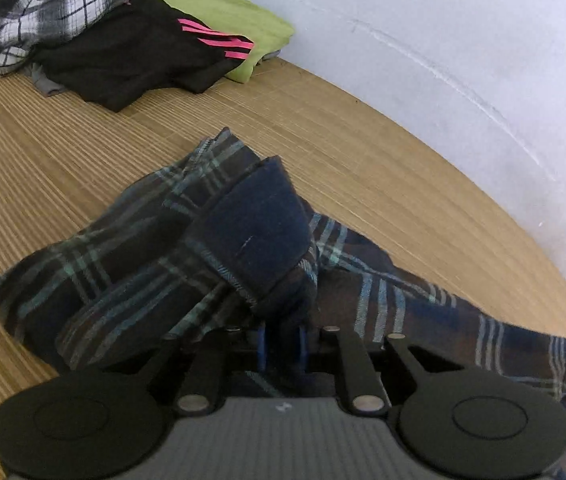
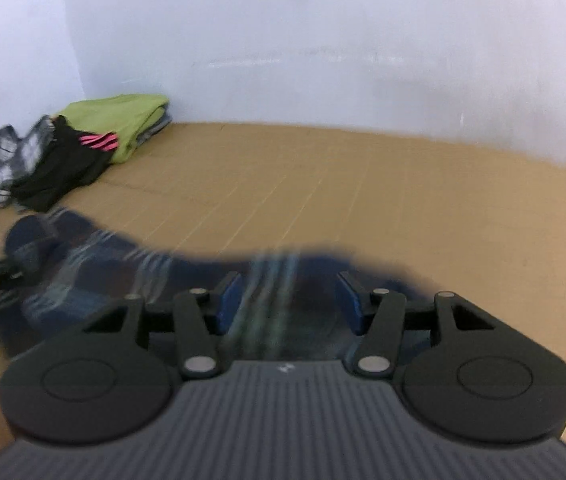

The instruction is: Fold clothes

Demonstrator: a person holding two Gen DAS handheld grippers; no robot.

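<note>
A dark blue and brown plaid shirt (image 1: 131,264) lies bunched on the woven mat (image 1: 63,152), one cuffed sleeve (image 1: 259,224) folded up over it. My left gripper (image 1: 282,346) sits low over the shirt; its blue pads (image 1: 262,346) stand close together with a fold of the plaid cloth pinched between them. In the blurred right wrist view the same shirt (image 2: 115,268) stretches across the mat (image 2: 323,184). My right gripper (image 2: 289,300) hovers over the shirt's right part with its pads (image 2: 229,298) wide apart and not pressing on the cloth.
A pile of clothes sits in the far corner by the white wall (image 1: 463,40): a black-and-white checked shirt (image 1: 35,8), a black garment with pink stripes (image 1: 123,56) and a green one (image 1: 223,12). Bare mat stretches to the right.
</note>
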